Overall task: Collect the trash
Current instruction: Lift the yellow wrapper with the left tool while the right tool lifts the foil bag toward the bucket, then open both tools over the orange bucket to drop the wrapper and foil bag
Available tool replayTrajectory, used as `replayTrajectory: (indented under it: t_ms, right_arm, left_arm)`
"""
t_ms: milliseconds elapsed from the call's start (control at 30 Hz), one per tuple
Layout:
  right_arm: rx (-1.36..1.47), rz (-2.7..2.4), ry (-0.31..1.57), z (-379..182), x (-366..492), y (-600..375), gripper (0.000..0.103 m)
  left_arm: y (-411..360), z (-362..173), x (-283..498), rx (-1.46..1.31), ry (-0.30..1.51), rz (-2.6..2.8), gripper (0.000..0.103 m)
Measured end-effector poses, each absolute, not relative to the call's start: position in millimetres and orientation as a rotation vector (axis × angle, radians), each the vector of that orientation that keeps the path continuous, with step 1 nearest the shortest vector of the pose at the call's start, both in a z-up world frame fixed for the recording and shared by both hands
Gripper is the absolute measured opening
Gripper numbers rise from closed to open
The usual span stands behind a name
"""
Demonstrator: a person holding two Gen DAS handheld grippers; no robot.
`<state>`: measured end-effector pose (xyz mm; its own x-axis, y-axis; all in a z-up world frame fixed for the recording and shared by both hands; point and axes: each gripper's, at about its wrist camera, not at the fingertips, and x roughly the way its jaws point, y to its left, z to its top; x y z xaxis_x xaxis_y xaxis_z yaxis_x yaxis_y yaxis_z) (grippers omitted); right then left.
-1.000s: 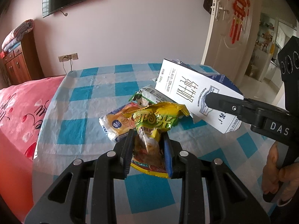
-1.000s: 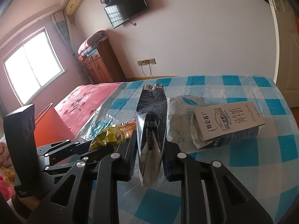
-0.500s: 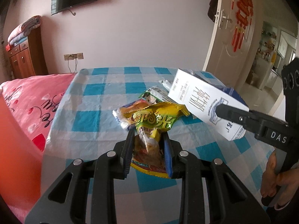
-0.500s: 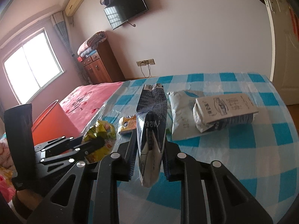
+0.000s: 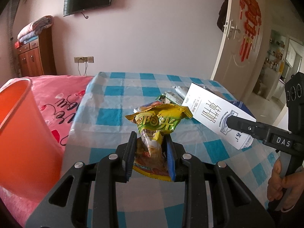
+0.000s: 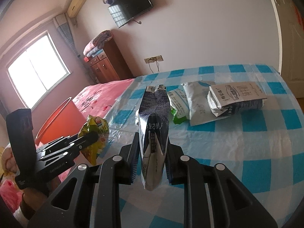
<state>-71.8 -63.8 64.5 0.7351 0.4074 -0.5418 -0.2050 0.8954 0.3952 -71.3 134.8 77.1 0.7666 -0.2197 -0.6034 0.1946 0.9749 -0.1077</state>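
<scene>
The left gripper (image 5: 151, 148) is closed on a yellow-green snack bag (image 5: 157, 125), which stands crumpled between the two blue pads in the lower middle of the left wrist view. The right gripper (image 6: 151, 155) is closed on a milk carton (image 6: 153, 133); in the right wrist view the carton rises upright from the pads, and in the left wrist view it shows at the right of the frame as a white box with print. Both pieces are held above the checked worktop (image 5: 114, 98) and do not touch it.

The orange bin (image 5: 20, 129) fills the left edge of the left wrist view, beside the pink bed (image 5: 62, 93). More trash lies on the worktop at the upper right of the right wrist view – a second carton on its side (image 6: 237, 98), a flat white pouch (image 6: 197, 106) under it, and a green-edged wrapper (image 6: 177, 112) touching the pouch.

Several things could go wrong from here. The snack bag is thin and slippery, and only its lower part is pinched, so a quick swing toward the bin may pull it out of the pads. The carton is held low on its body and leans – it may rotate in the grip and fall on the worktop or on the bed. The two grippers are also near each other, so if both go to the bin together they may knock one against the other. A release before the piece is over the bin's mouth would likely drop it on the bed.
</scene>
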Motion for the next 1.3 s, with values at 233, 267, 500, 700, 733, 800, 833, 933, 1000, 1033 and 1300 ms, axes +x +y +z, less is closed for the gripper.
replayTrajectory:
  t_ms: [233, 267, 500, 700, 733, 800, 833, 933, 1000, 1033, 1300]
  right_arm:
    - [0.316, 0.405, 0.627, 95.7, -78.0, -44.7, 0.025]
    - [0.314, 0.421, 0.622, 101.2, -77.8, -39.6, 0.025]
    - [0.302, 0.556, 0.609, 135.7, -68.1, 8.5, 0.025]
    - [0.259, 0.685, 0.600, 165.9, -54.3, 65.5, 0.025]
    - [0.252, 0.710, 0.598, 170.7, -51.8, 76.5, 0.025]
    - [0.237, 0.747, 0.598, 177.8, -46.7, 95.6, 0.025]
    - [0.231, 0.766, 0.600, 180.7, -43.5, 106.7, 0.025]
    - [0.216, 0.811, 0.615, 184.9, -35.1, 135.4, 0.025]
    - [0.207, 0.830, 0.631, 184.7, -29.2, 150.8, 0.025]
    - [0.207, 0.841, 0.642, 183.7, -25.4, 159.0, 0.025]
    - [0.248, 0.868, 0.710, 170.6, 1.9, 194.3, 0.036]
  left_arm:
    - [156.1, 103.5, -90.4, -0.075, 0.597, -0.198, 0.030]
    - [160.5, 109.3, -93.8, -0.080, 0.583, -0.192, 0.030]
    - [198.1, 149.7, -116.1, -0.097, 0.494, -0.121, 0.031]
    - [244.4, 174.1, -135.1, -0.117, 0.432, -0.003, 0.031]
    - [250.9, 175.5, -136.9, -0.120, 0.429, 0.015, 0.031]
    - [268.3, 177.1, -139.3, -0.129, 0.429, 0.062, 0.031]
    - [277.6, 176.9, -140.3, -0.134, 0.430, 0.087, 0.031]
    - [300.8, 171.6, -139.6, -0.151, 0.441, 0.144, 0.031]
    - [314.1, 166.4, -135.0, -0.164, 0.460, 0.175, 0.031]
    - [319.2, 163.2, -132.8, -0.171, 0.469, 0.186, 0.031]
    - [352.7, 139.6, -122.2, -0.218, 0.517, 0.288, 0.066]
